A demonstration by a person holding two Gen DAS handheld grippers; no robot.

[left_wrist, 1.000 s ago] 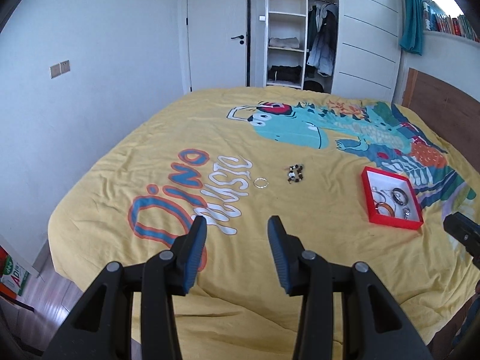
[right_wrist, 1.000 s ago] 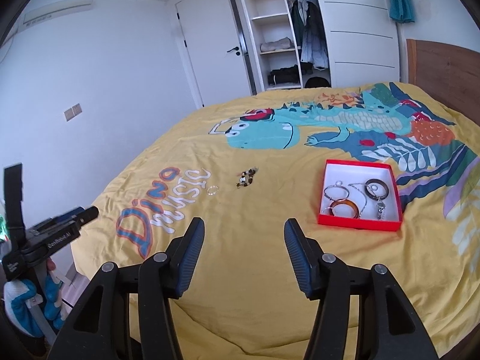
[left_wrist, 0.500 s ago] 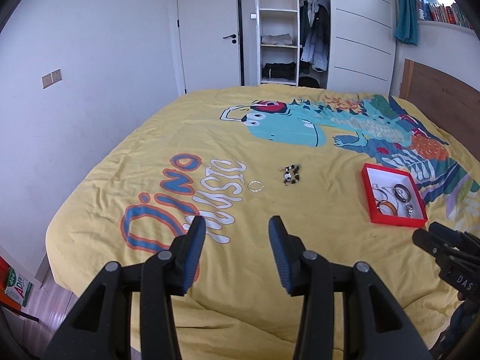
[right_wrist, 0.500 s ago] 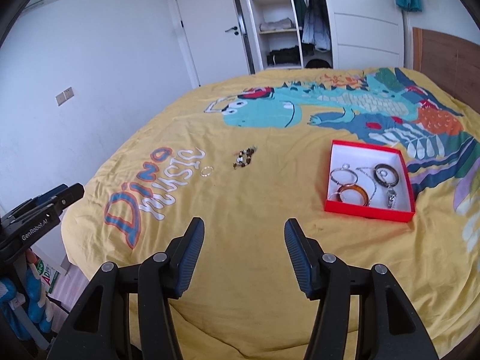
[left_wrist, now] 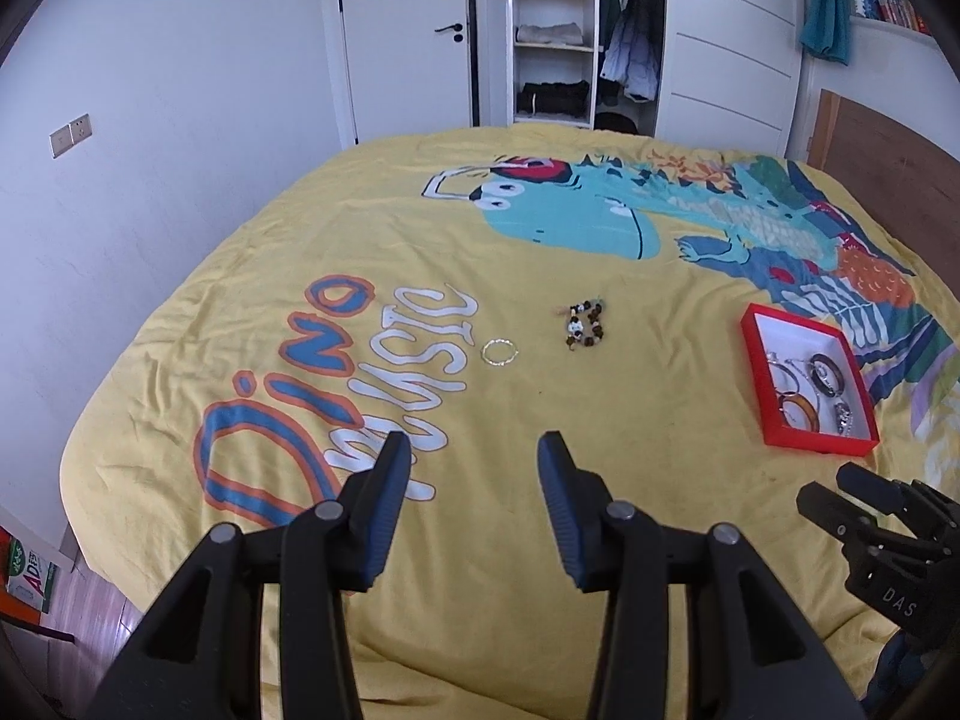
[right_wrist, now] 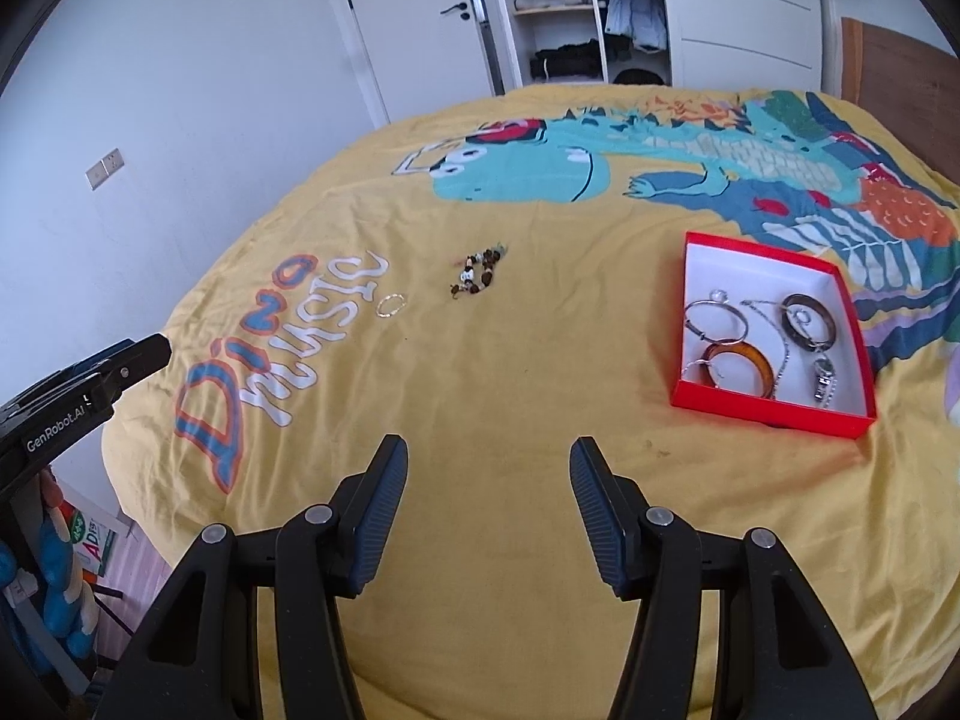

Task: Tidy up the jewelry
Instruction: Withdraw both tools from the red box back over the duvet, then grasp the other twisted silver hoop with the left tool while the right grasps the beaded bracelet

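A red box point(left_wrist: 751, 339) point(right_wrist: 774, 413) with a white inside lies on the yellow bedspread at the right and holds several bangles and chains. A beaded bracelet point(left_wrist: 583, 326) point(right_wrist: 475, 274) and a thin silver ring bracelet point(left_wrist: 499, 353) point(right_wrist: 391, 305) lie loose on the spread near the middle. My left gripper point(left_wrist: 474, 456) is open and empty above the near part of the bed. My right gripper point(right_wrist: 489, 461) is open and empty, nearer the box; it also shows at the right edge of the left wrist view point(left_wrist: 840, 495).
The bed point(left_wrist: 420, 228) fills the view, with a white wall on the left and a wooden headboard point(left_wrist: 888, 144) on the right. A door and an open wardrobe point(left_wrist: 558, 36) stand beyond the far edge. A box point(left_wrist: 30, 570) lies on the floor at the left.
Both grippers have moved forward over the bed and tilted down, so the jewelry and the box look closer. Both stay open. The right gripper has come further into the left wrist view.
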